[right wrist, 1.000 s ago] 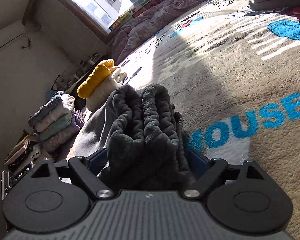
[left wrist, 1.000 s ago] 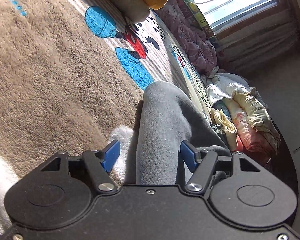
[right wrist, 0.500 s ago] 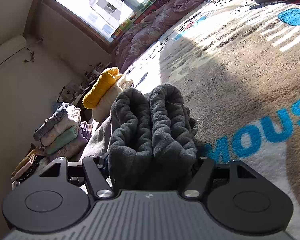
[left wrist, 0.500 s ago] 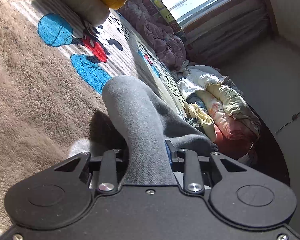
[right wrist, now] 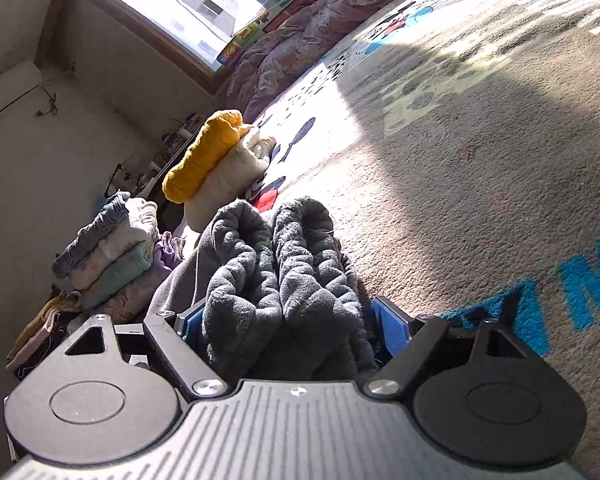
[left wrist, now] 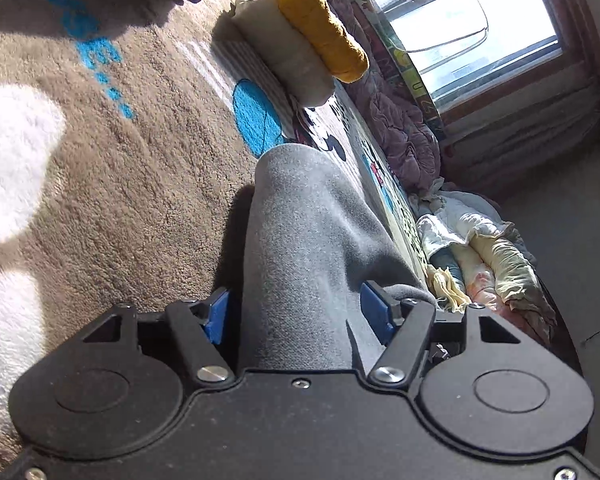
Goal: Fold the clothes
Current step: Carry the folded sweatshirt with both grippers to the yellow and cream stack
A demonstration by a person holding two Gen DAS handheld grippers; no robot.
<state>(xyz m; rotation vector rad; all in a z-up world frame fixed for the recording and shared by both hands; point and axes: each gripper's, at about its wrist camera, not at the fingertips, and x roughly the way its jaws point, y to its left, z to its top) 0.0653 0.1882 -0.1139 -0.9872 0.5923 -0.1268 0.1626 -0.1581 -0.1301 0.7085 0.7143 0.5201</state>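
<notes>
A folded grey garment lies on the brown Mickey Mouse blanket. My left gripper is open, its blue pads on either side of the smooth grey fold without pressing it. In the right wrist view the same garment's bunched, ribbed dark grey end sits between the blue pads of my right gripper, which is also open around it.
A yellow and cream folded stack rests on the blanket; it also shows in the right wrist view. A pile of folded clothes stands beside the bed. Loose laundry and a purple quilt lie near the window.
Both grippers were shut on the grey garment half a second ago and have now opened. Both have lowered toward the blanket and shifted.
</notes>
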